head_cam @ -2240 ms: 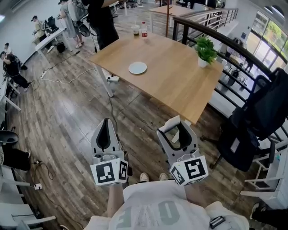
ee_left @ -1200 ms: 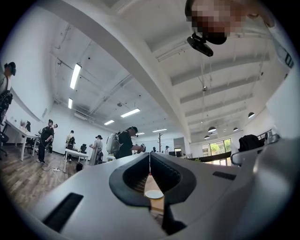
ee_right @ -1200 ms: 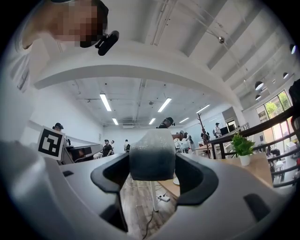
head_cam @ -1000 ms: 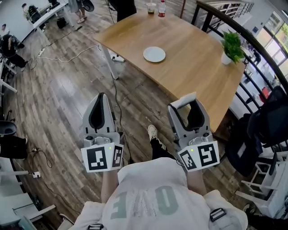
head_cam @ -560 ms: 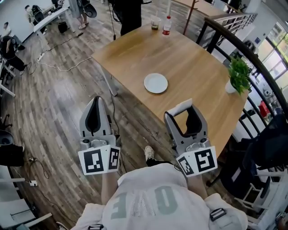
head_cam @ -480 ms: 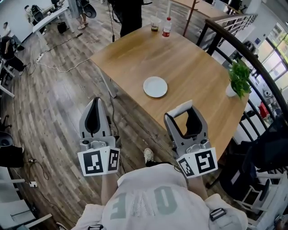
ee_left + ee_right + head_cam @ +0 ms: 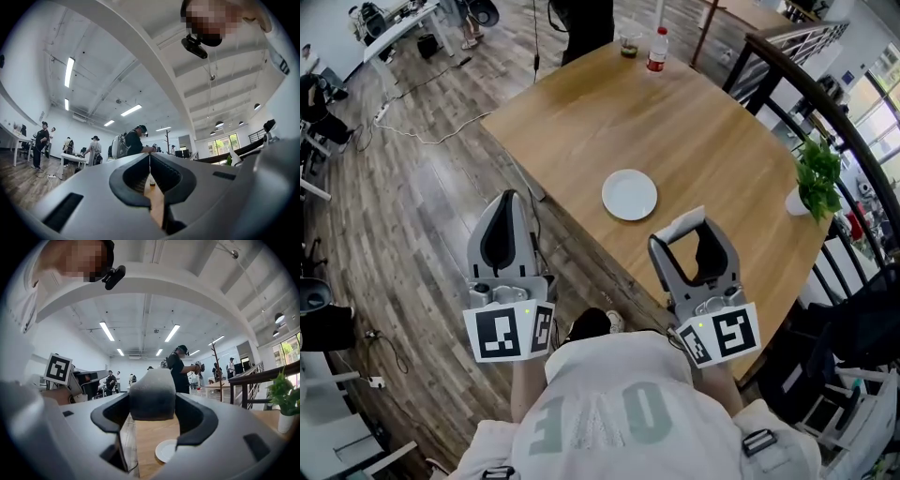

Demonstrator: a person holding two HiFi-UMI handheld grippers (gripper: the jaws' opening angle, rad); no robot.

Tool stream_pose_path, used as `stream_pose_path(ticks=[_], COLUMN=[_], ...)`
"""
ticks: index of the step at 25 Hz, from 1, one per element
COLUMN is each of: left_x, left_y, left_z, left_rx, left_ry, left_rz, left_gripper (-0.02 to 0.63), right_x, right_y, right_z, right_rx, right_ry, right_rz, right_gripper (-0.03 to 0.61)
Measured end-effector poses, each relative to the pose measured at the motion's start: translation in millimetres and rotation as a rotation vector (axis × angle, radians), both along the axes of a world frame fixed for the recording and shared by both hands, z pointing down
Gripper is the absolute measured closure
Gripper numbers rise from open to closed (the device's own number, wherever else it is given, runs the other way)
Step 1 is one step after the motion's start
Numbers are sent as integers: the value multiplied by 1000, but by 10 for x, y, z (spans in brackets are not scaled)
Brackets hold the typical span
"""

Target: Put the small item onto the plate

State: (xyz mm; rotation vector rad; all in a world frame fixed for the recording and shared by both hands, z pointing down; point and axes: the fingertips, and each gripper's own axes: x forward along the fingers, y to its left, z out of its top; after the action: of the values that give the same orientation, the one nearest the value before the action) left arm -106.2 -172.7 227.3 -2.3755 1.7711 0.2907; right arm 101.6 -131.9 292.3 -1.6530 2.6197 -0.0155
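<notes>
Small item (image 7: 679,225) held short of the plate (image 7: 629,194)
It is clamped in the wide-set right gripper (image 7: 683,234); the left gripper (image 7: 507,201) is closed, empty. The plate, near the table's (image 7: 694,112) front edge, could be knocked by a low approach.

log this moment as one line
right gripper: shut on pale block | left gripper: shut, empty | plate: bare, on wooden table | placing: not yet done

Pale block (image 7: 152,392) in right hand-held gripper (image 7: 682,236), white plate (image 7: 629,194) flat beyond
</notes>
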Motion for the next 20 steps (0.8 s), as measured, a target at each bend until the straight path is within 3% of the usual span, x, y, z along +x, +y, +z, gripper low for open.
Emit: stream_pose_path(ticks=[6,14,20], left_x=[-11,123,287], left_y=[-359,-978,-1264], left_z=[64,-107,-71], left_rx=[-27,23,12], left_ry=[8,18,18], left_rz=[49,154,225], left_gripper=[604,604,604], right_x=[-72,17,90], right_y=[-224,-644,-890], right_z=[12,-135,-199], right_rx=[-17,18,28], right_ry=[16,41,41], right_rz=[33,160,222], right_gripper=[272,272,272])
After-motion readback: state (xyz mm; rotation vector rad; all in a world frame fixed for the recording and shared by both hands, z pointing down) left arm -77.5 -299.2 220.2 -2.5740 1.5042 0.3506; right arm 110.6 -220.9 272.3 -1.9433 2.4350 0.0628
